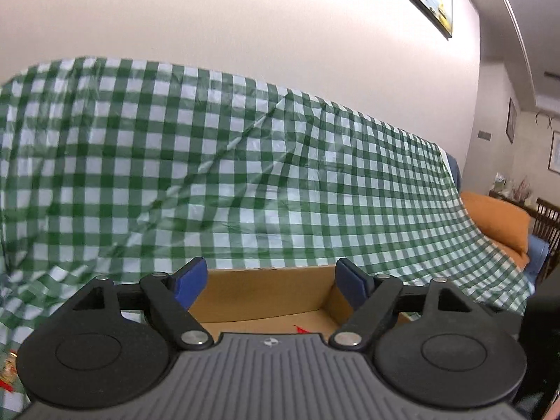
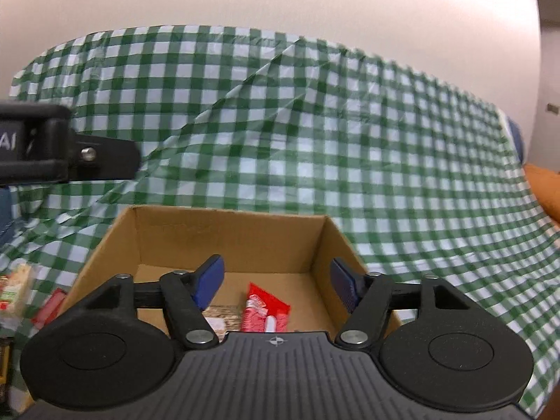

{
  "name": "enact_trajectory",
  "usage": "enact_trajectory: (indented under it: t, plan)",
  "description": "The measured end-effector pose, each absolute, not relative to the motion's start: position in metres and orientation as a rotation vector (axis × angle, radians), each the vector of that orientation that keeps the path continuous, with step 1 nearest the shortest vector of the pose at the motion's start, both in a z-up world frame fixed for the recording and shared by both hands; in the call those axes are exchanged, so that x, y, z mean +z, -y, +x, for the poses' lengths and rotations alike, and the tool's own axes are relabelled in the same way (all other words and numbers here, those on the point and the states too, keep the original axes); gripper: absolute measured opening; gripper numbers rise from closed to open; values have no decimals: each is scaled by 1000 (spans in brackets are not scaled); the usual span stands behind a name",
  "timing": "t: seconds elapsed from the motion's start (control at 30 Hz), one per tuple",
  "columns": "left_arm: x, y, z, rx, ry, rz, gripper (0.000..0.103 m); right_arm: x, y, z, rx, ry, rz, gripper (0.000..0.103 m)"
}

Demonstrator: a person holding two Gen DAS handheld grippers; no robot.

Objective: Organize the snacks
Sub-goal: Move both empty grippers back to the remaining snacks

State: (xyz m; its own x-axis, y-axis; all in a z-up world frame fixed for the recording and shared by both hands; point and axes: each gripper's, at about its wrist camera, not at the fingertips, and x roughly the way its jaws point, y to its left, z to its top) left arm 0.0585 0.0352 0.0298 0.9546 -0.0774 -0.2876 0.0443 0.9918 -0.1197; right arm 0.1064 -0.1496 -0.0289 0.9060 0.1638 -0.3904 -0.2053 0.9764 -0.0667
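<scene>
An open cardboard box [image 2: 227, 234] stands on the green checked cloth. A red snack packet [image 2: 264, 309] lies inside it, beside a brownish packet [image 2: 218, 315]. My right gripper [image 2: 276, 285] is open and empty, held above the box's near side. My left gripper [image 1: 271, 281] is open and empty, also above the box [image 1: 259, 290], where a red packet corner [image 1: 300, 329] shows. Several loose snacks [image 2: 21, 290] lie on the cloth left of the box. The left gripper's body [image 2: 52, 147] shows at the left of the right wrist view.
The green checked cloth [image 1: 245, 161] drapes over a sofa back against a white wall. An orange cushion [image 1: 500, 224] and a wooden chair [image 1: 547, 224] are at the right. More snack packets [image 1: 8, 371] lie at the far left.
</scene>
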Motion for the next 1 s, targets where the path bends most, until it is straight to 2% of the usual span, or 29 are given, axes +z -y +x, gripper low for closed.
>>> enact_trajectory:
  t: [0.07, 0.33, 0.4, 0.43, 0.47, 0.5, 0.53, 0.57, 0.6, 0.73, 0.87, 0.9, 0.97, 1.0]
  plan:
    - [28, -36, 52, -44, -297, -98, 85, -30, 147, 104, 157, -387, -117, 84]
    - [14, -55, 6, 24, -407, -55, 82, -26, 140, 84, 179, -376, -60, 88]
    - [15, -69, -8, 56, -437, -52, 71, -25, 135, 75, 197, -378, -57, 88]
    - [17, -77, -15, 75, -441, -48, 55, -24, 133, 71, 213, -382, -47, 88]
    - [20, -84, -21, 94, -439, -36, 42, -24, 131, 68, 225, -385, -39, 88]
    - [25, -92, -28, 113, -429, -6, 37, -23, 129, 64, 240, -388, -31, 88]
    - [28, -97, -33, 119, -417, 29, 25, -22, 126, 61, 255, -389, -28, 87]
    - [32, -102, -39, 116, -404, 77, 19, -21, 123, 57, 267, -388, -26, 87]
    - [34, -108, -44, 107, -391, 125, 19, -21, 120, 53, 279, -386, -26, 86]
    - [16, -133, -54, 131, -415, 159, 18, -18, 105, 36, 330, -382, -17, 77]
    - [7, -153, -45, 228, -491, 131, 19, -14, 86, 21, 439, -359, -9, 52]
    - [4, -158, -43, 246, -510, 124, 19, -13, 81, 18, 469, -352, -3, 50]
    - [1, -168, -43, 260, -529, 104, 19, -12, 72, 13, 526, -340, 12, 38]
    - [0, -173, -40, 260, -542, 85, 19, -12, 66, 9, 562, -341, 18, 35]
